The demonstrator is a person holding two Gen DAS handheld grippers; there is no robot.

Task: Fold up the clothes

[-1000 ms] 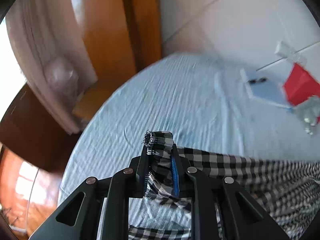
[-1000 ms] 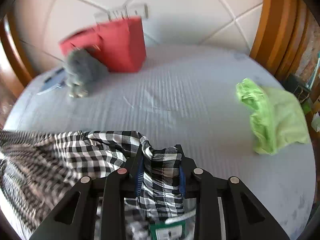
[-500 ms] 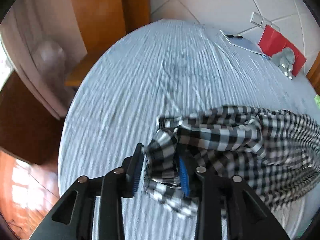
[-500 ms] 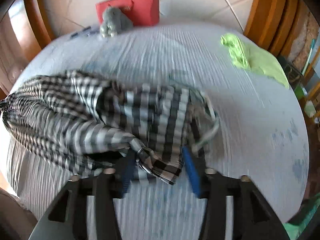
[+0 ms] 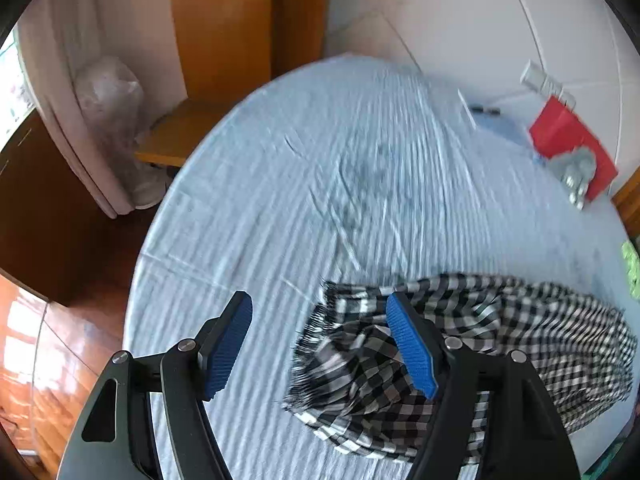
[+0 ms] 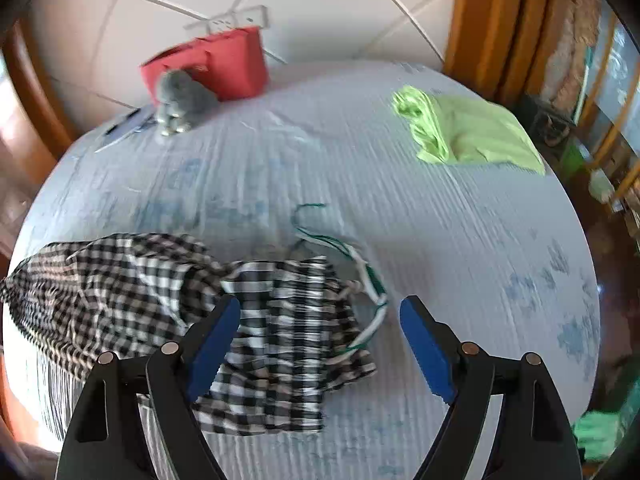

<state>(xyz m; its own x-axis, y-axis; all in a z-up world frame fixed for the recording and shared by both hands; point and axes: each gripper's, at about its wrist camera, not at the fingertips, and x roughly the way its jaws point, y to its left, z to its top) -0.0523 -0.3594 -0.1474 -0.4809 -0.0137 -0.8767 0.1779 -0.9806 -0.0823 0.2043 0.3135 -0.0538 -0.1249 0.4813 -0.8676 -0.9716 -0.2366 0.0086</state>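
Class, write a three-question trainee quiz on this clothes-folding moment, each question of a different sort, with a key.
1. True or false: the left gripper is clamped on the checked garment.
2. Which thing lies on the bed sheet to the far right in the right wrist view? A) lime green garment B) yellow towel C) blue jeans
3. Fill in: the grey plush toy sits in front of the ___ bag.

Key: 1 false, both the left and the right gripper are open; 2 A; 3 red.
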